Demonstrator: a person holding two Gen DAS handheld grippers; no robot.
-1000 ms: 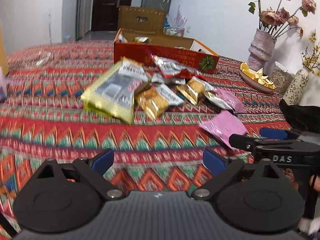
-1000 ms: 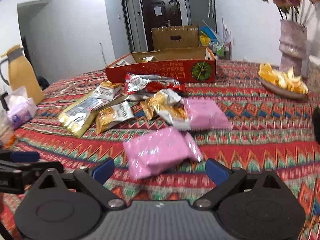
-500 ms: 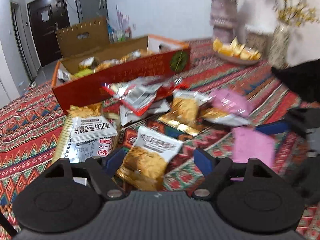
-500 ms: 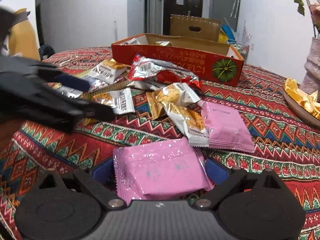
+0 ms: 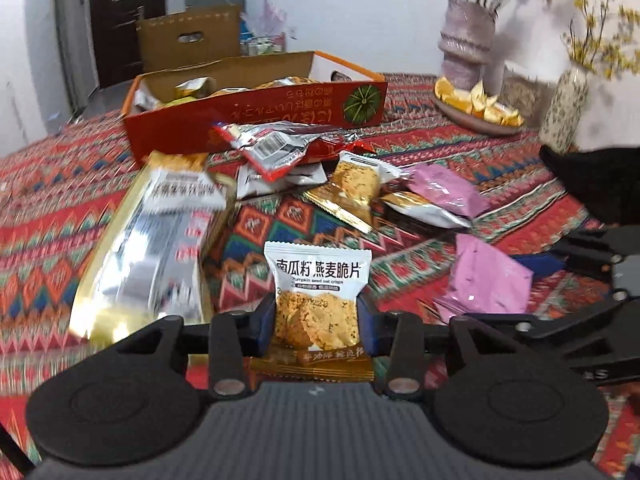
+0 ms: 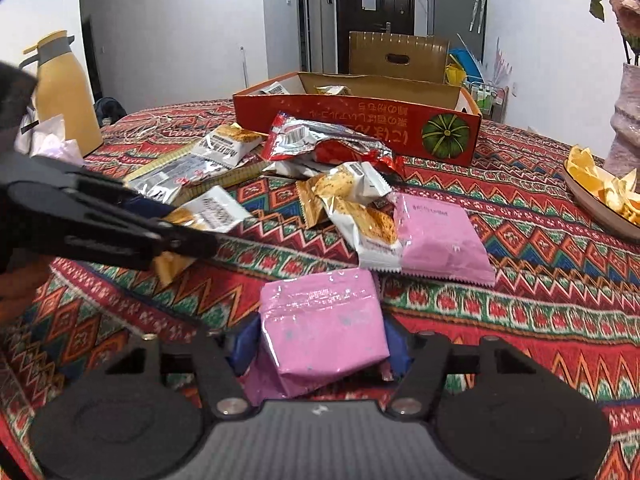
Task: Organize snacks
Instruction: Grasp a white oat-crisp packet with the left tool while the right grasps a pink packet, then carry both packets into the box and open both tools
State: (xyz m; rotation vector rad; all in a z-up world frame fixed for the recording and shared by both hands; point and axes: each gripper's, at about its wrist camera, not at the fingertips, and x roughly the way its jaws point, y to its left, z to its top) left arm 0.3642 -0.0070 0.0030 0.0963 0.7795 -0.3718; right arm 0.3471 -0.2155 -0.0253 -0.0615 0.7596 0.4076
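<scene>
My left gripper (image 5: 317, 322) is shut on a pumpkin seed oat crisp packet (image 5: 318, 300), white on top and gold below. My right gripper (image 6: 320, 344) is shut on a pink snack packet (image 6: 322, 324); the packet also shows in the left wrist view (image 5: 486, 280). A pile of loose snacks lies on the patterned tablecloth (image 6: 520, 280): a long gold-edged pack (image 5: 160, 240), a red and silver wrapper (image 5: 280, 144), gold crisp packets (image 6: 352, 200) and a second pink packet (image 6: 440, 236). A red cardboard box (image 6: 360, 120) holding some snacks stands behind the pile.
A plate of orange pieces (image 5: 476, 108) and two flower vases (image 5: 466, 40) stand at the right. A yellow thermos (image 6: 64, 92) and tissues stand at the far left. A brown box flap (image 6: 396, 56) rises behind the red box.
Both grippers have closed: the left on the oat crisp packet, the right on the pink packet. The left gripper had moved forward into the snack pile first.
</scene>
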